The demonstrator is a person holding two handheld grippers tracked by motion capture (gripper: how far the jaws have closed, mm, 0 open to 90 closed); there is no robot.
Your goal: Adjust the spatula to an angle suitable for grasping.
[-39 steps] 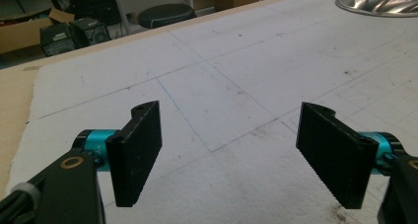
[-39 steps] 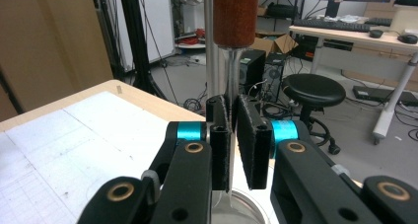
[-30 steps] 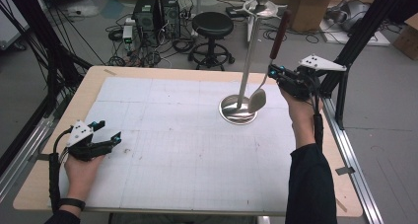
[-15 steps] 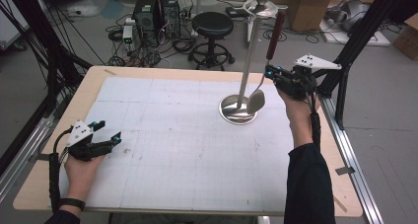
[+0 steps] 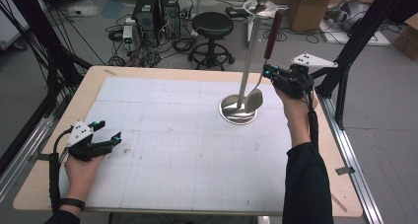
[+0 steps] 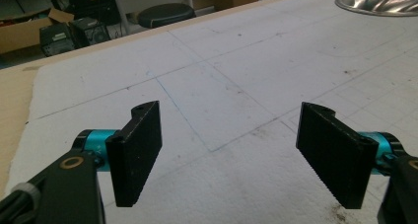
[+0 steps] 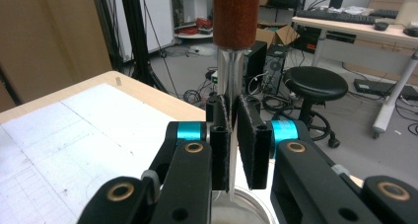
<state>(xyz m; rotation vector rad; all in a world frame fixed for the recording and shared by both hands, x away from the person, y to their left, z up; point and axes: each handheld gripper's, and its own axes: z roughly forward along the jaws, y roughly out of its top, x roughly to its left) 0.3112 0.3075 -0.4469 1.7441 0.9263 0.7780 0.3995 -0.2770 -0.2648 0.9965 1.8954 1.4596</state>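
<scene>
Beside the stand (image 5: 249,51), spoon (image 5: 256,93) unmoved, right gripper (image 5: 268,72) jaws still clamped

Left claw (image 5: 106,135) low, jaws wide apart, right claw (image 5: 270,72) raised, jaws clamped tight

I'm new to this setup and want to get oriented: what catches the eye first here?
The right gripper, raised at the table's far right, is shut on the metal shank of a wooden-handled spoon hanging beside a tall steel stand. The left gripper rests near the front left corner, jaws wide open.
</scene>
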